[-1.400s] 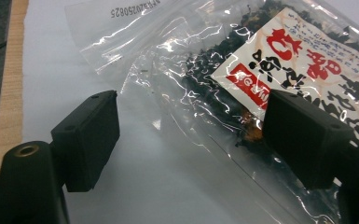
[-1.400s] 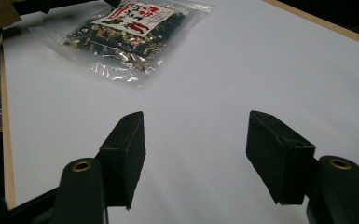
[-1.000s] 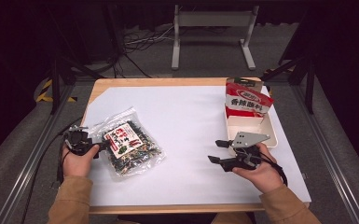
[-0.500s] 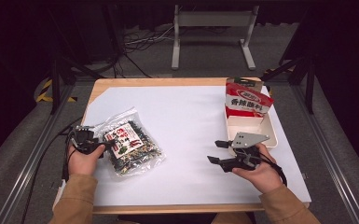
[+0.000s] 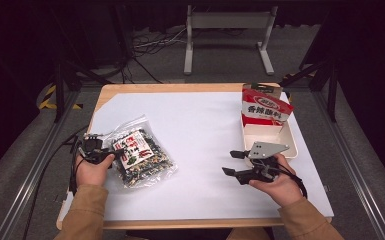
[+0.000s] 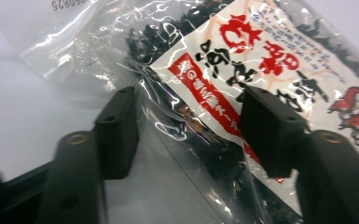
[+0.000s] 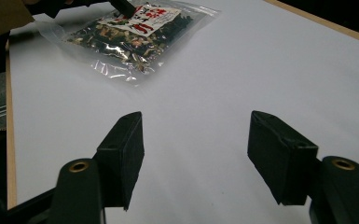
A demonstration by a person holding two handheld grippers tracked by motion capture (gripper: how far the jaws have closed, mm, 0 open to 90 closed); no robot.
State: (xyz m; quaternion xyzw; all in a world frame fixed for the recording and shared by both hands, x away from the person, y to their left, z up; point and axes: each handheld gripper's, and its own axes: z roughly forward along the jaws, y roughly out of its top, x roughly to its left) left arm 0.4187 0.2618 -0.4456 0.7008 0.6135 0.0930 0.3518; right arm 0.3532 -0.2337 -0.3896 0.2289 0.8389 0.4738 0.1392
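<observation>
A clear bag of dark dried food with a red-and-white label (image 5: 142, 157) lies flat on the white table sheet at the left. My left gripper (image 5: 112, 152) reaches over its left edge. In the left gripper view the bag (image 6: 261, 60) sits between the two black jaws of the left gripper (image 6: 191, 126); they have just been closing, and a gap still shows beside the pads. My right gripper (image 5: 230, 162) rests open on the sheet at the right, with nothing between its jaws. The right gripper view has that gripper (image 7: 196, 144) pointing across the sheet at the bag (image 7: 135, 32).
A white tray (image 5: 291, 146) stands at the right edge with a red snack packet (image 5: 265, 107) upright in its far end. The wooden table edge (image 5: 180, 87) borders the sheet. Metal rails and cables run along the floor on the left.
My left hand has slid a little to the right onto the bag's edge, and its jaws stand narrower than before. The right hand has not moved.
</observation>
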